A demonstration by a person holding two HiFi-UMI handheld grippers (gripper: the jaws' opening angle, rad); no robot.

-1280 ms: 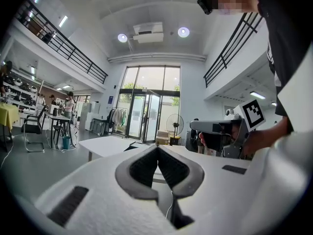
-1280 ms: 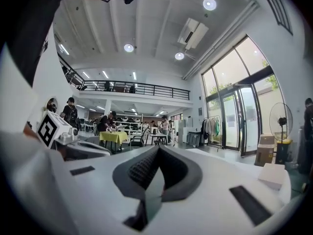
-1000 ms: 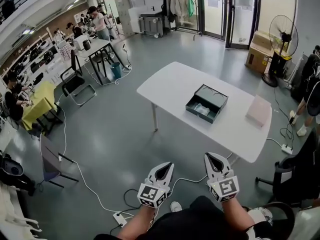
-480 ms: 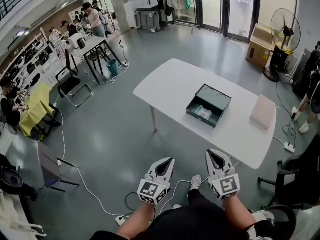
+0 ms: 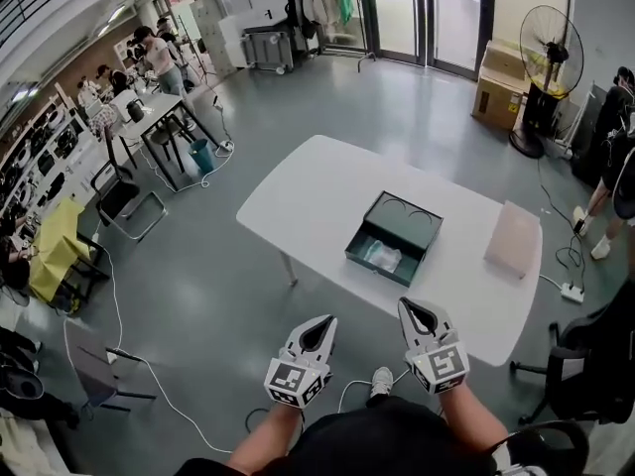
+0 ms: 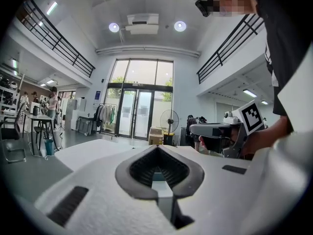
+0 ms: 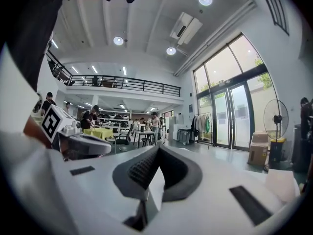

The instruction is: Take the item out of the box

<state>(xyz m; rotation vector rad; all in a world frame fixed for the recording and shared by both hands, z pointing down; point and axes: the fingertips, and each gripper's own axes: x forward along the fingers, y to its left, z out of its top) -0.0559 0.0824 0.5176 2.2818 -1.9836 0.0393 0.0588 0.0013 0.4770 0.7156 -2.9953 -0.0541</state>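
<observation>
on the white table [image 5: 298,191] sits the open box [image 5: 405,214] (a clear-wrapped item [image 5: 380,256] inside), well apart from the left gripper [image 5: 321,324] and right gripper [image 5: 416,311], both closed and empty.

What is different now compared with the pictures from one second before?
The person has stepped toward the white table, so the open box now lies nearer to the left gripper and right gripper. Nothing was taken or let go. Unchanged: both grippers shut and empty, the item inside the box, the pale flat piece beside it.
</observation>
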